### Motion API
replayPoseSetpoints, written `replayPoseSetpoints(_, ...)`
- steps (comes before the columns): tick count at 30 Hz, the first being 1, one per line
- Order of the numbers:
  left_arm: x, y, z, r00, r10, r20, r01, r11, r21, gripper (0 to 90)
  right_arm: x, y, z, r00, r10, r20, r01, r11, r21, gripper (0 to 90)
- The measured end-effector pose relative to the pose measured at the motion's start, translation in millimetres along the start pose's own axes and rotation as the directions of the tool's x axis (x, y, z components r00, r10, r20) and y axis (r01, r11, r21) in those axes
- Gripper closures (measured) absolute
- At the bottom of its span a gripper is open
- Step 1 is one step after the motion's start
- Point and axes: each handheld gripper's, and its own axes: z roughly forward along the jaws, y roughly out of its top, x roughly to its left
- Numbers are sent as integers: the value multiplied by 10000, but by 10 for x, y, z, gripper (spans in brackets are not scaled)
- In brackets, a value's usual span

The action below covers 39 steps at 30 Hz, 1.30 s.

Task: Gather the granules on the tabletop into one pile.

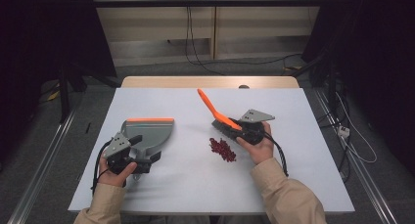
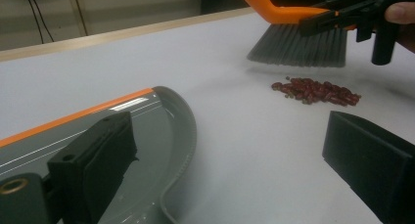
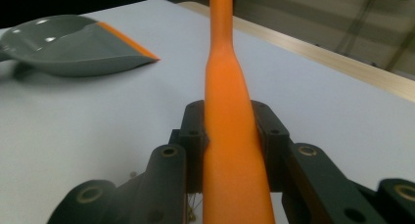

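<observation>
Orange brush handle: I am clamping the orange plastic handle of the grey-bristled hand brush [image 1: 219, 116] in the right hand-held gripper [image 1: 243, 127], jaws closed tight on both sides of it, so the bristles [image 2: 299, 47] are hanging downward, ready to sweep.
Bristle position: I am holding them just above the counter, close behind the pile, on the side away from the pan, so a stroke should push the beans toward it.
Red beans: the small heap of dark red beans [image 1: 222, 149] is lying on the white counter [image 1: 186, 185], between brush and pan, touching neither.
Grey dustpan: I am keeping the grey plastic dustpan with the orange lip [image 1: 149, 131] flat on the counter, well left of the beans; its lip is facing away from me, not toward the pile, so I judge it is needing a turn.
Left hand-held gripper: the left hand-held gripper [image 1: 128, 158] is sitting at the pan's handle end; its jaws are standing apart, and I cannot tell whether they are gripping the handle.
</observation>
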Motion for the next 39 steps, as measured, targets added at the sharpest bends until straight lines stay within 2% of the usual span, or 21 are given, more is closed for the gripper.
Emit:
replayPoseSetpoints(2, 2, 2, -10, 10000, -47, -2, 47, 10000, 10, 51, -47, 21, 72, 9976, -490, -500, 495, 9987, 103, 713)
replayPoseSetpoints(6, 16, -1, -17, 9999, -134, -51, 134, 9999, -11, 50, -143, 31, 216, 9783, -1478, -1450, 1522, 9881, 201, 713)
replayPoseSetpoints(9, 23, -3, -21, 9998, -197, -57, 197, 9998, -17, 50, -207, 10, 293, 9614, -1845, -2041, 1891, 9819, 32, 713)
replayPoseSetpoints(11, 30, -6, -22, 9998, -180, -80, 180, 9998, -12, 50, -229, -5, 311, 9493, -1903, -2503, 1938, 9810, -106, 713)
replayPoseSetpoints(18, 43, -13, -34, 9996, -235, -153, 235, 9997, 2, 50, -164, -30, 214, 9013, -2618, -3451, 2705, 9624, -238, 713)
replayPoseSetpoints(19, 43, -14, -33, 9995, -252, -165, 253, 9997, 11, 50, -148, -33, 198, 8987, -2694, -3460, 2786, 9601, -240, 713)
replayPoseSetpoints(21, 40, -17, -24, 9994, -303, -158, 303, 9995, -2, 50, -120, -41, 168, 8865, -2824, -3667, 2934, 9556, -266, 713)
replayPoseSetpoints(22, 39, -17, -23, 9994, -298, -160, 298, 9996, -6, 50, -109, -39, 152, 8850, -2907, -3638, 3033, 9526, -234, 713)
replayPoseSetpoints(24, 37, -15, -23, 9995, -289, -150, 289, 9996, -13, 50, -96, -38, 126, 8775, -2895, -3823, 3020, 9529, -285, 713)
replayPoseSetpoints(27, 37, -16, -20, 9993, -330, -159, 330, 9995, -17, 50, -68, -41, 104, 8738, -2964, -3856, 3090, 9506, -305, 713)
replayPoseSetpoints(28, 44, -15, -22, 9996, -225, -171, 226, 9997, 51, 50, -67, -38, 102, 8763, -2977, -3787, 3101, 9502, -294, 713)
replayPoseSetpoints(32, 42, -14, -20, 9996, -221, -169, 222, 9997, 56, 50, -90, -25, 99, 8922, -2691, -3627, 2717, 9613, -451, 713)
replayPoseSetpoints(34, 44, -15, -21, 9996, -240, -165, 240, 9997, 31, 50, -100, -15, 93, 9037, -2335, -3589, 2259, 9721, -636, 713)
replayPoseSetpoints(36, 42, -15, -22, 9994, -295, -180, 295, 9996, -14, 50, -103, 3, 75, 9128, -2088, -3510, 1939, 9780, -774, 713)
replayPoseSetpoints(39, 44, -17, -25, 9996, -215, -186, 216, 9998, 40, 50, -92, 32, 30, 9217, -1448, -3600, 1203, 9887, -896, 713)
